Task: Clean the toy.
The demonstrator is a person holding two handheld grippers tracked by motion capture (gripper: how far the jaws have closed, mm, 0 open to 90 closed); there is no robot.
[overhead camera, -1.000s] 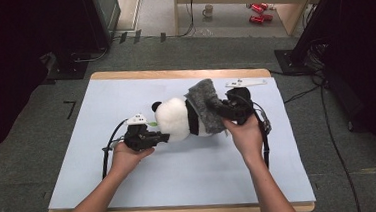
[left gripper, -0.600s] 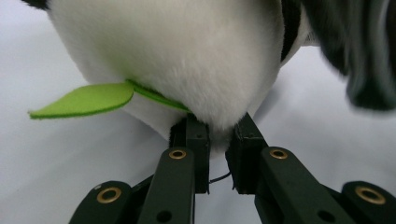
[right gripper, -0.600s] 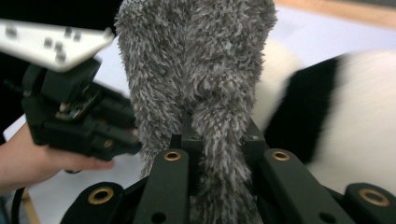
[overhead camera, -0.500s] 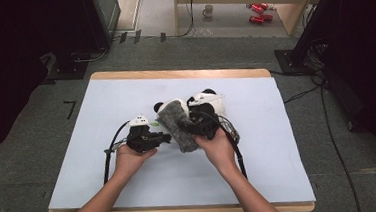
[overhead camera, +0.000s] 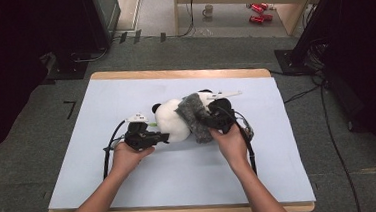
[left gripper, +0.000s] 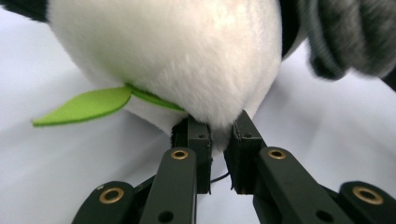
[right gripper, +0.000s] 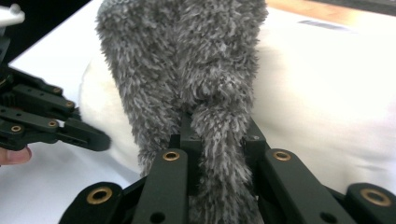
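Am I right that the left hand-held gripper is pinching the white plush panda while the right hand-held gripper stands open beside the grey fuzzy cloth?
Not quite. The right hand-held gripper is shut on the grey fuzzy cloth, as the right gripper view shows. The left hand-held gripper does pinch the white plush panda.

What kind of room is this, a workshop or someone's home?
Probably a lab or studio: a table with a pale blue top on grey carpet, dark equipment racks, and cables trailing across the floor.

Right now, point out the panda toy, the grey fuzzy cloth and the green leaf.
panda toy (overhead camera: 173,121), high view, on its white body.
grey fuzzy cloth (right gripper: 187,56), right gripper view, on its upper pile.
green leaf (left gripper: 84,106), left gripper view, on the blade's middle.
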